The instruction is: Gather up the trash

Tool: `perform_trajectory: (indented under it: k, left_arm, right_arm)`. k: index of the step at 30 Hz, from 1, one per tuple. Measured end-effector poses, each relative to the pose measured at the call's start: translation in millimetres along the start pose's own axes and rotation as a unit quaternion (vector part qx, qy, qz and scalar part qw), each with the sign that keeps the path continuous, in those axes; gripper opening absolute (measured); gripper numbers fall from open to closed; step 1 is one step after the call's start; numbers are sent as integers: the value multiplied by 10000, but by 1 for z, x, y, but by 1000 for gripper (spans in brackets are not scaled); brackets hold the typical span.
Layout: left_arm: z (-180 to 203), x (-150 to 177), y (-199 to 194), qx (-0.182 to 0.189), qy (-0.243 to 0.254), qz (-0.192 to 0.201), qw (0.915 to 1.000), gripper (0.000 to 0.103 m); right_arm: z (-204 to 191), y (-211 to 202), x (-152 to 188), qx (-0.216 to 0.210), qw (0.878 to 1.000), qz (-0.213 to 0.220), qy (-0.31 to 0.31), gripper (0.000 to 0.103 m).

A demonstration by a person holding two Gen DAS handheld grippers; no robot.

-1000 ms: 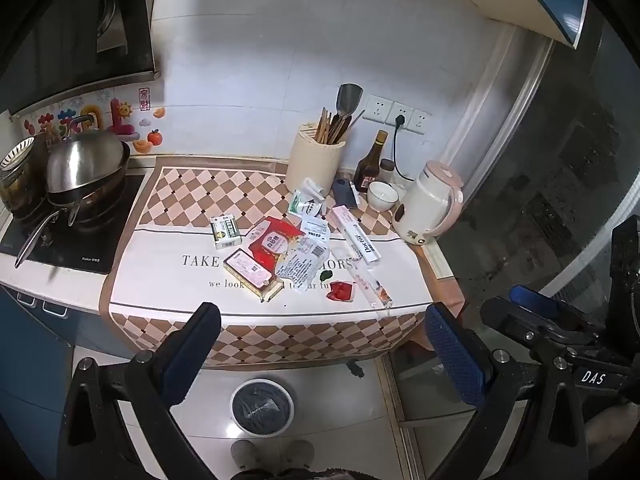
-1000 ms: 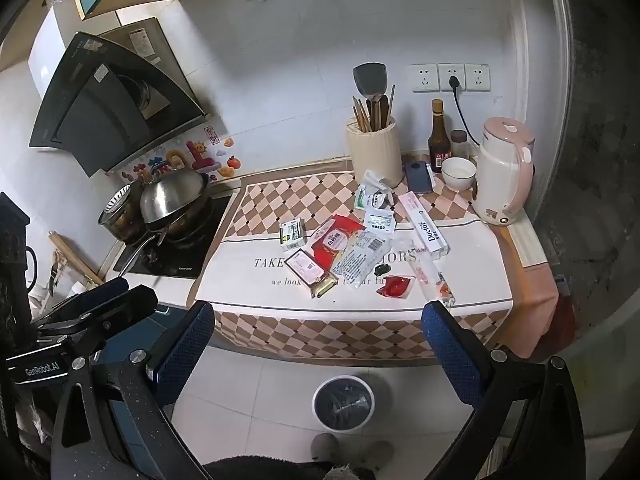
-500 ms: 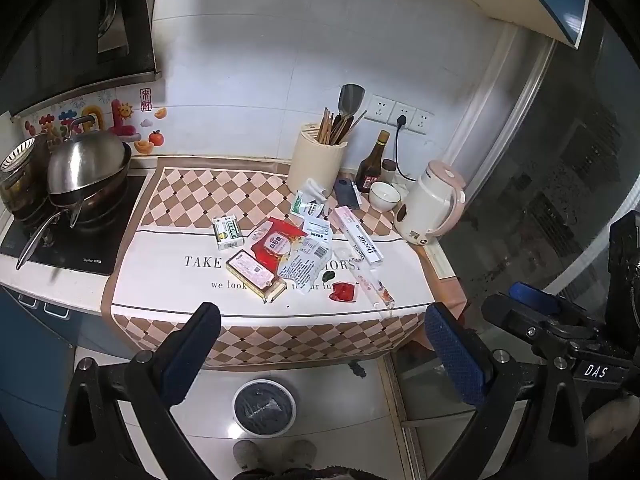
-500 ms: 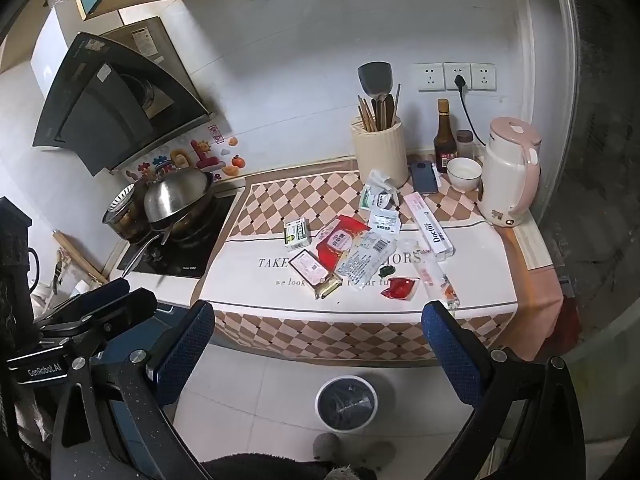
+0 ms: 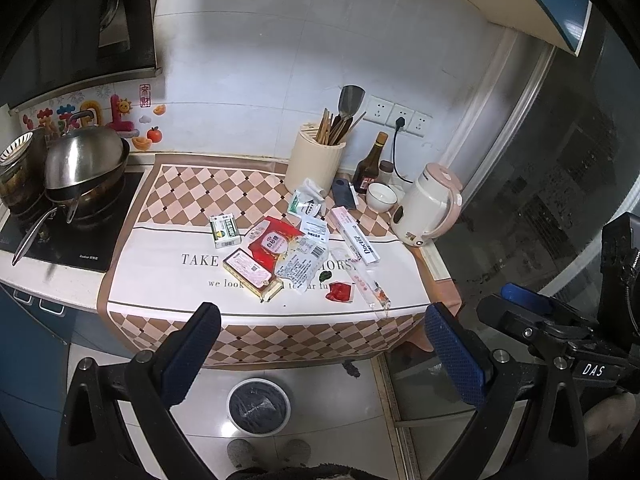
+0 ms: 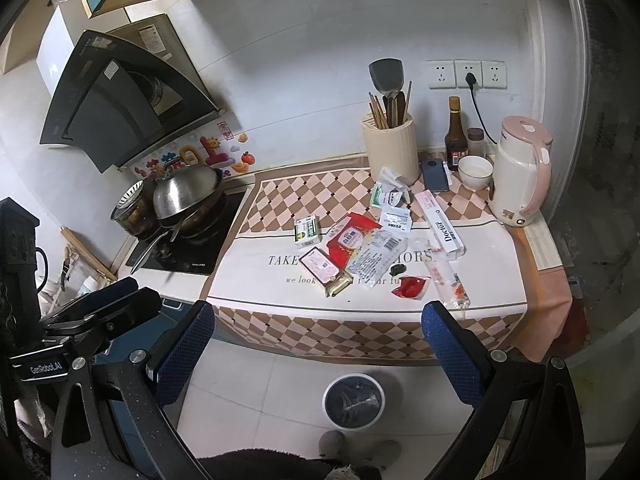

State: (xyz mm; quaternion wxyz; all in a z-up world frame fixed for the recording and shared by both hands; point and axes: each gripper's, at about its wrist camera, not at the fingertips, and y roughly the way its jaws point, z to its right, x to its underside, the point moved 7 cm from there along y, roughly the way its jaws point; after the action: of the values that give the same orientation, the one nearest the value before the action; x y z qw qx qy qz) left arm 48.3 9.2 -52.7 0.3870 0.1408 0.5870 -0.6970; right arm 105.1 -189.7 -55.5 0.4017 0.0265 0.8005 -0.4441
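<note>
Hovering wide-open before littered counter (image 5: 168,280): left gripper (image 5: 320,354), right gripper (image 6: 318,350)

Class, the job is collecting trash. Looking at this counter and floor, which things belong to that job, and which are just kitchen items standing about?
Belongs to the job:
red sachet
red wrapper
clear printed packet
Doctor box
green-and-white box
bin on the floor

Just standing about:
kettle
utensil holder
sauce bottle
white bowl
phone
wok
</note>
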Motion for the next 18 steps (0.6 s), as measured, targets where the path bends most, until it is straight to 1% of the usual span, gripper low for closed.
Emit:
perform_trajectory:
  k: [18]
  left_arm:
    - [1, 3, -1, 47, 40, -9, 10000, 103]
  right_arm:
    - [-7, 5, -1, -33, 10000, -85, -36, 103]
